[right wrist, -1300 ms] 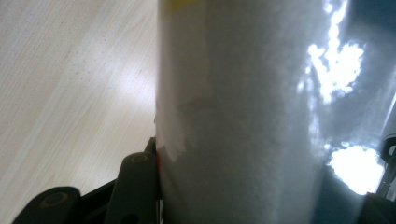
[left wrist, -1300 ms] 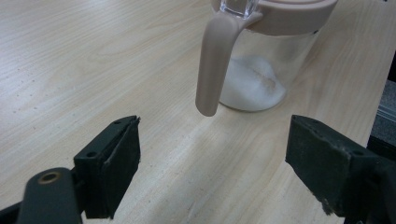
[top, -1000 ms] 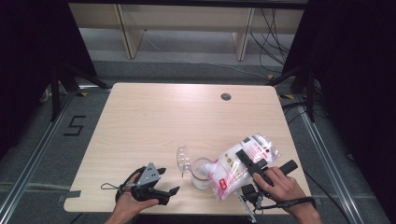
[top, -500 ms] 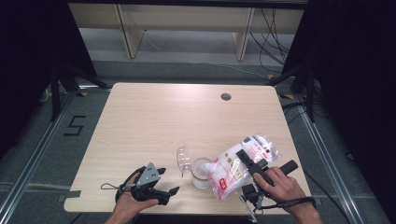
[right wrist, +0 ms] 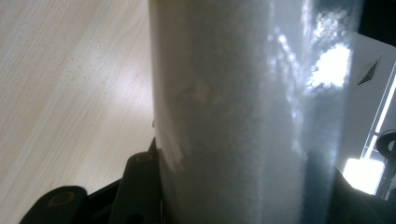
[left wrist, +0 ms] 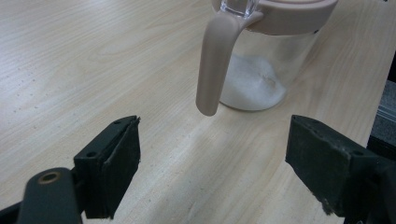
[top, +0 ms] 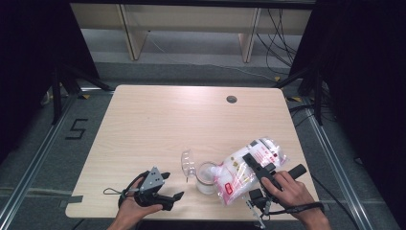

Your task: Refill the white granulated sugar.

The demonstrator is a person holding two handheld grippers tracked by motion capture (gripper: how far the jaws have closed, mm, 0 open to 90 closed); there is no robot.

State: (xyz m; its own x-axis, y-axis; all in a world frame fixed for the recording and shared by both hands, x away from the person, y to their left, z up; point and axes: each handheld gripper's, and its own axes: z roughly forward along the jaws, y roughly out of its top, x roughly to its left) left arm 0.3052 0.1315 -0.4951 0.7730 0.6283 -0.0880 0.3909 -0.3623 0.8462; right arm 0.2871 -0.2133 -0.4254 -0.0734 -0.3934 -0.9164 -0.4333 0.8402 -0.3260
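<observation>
One table [top: 158,124], its far half bare wood with open room. One plastic bag of white powder [top: 242,167] lies tilted near the right front edge, its mouth at the jar; my right gripper [top: 253,165] is clamped on it. One glass jar [top: 207,177] stands beside it, white powder inside, lid [top: 187,163] hinged open. My left gripper [top: 165,189] waits spread wide, near the front edge.

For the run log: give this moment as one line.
right tool: shut on bag, tipped at jar | left tool: open | jar: some white powder
</observation>
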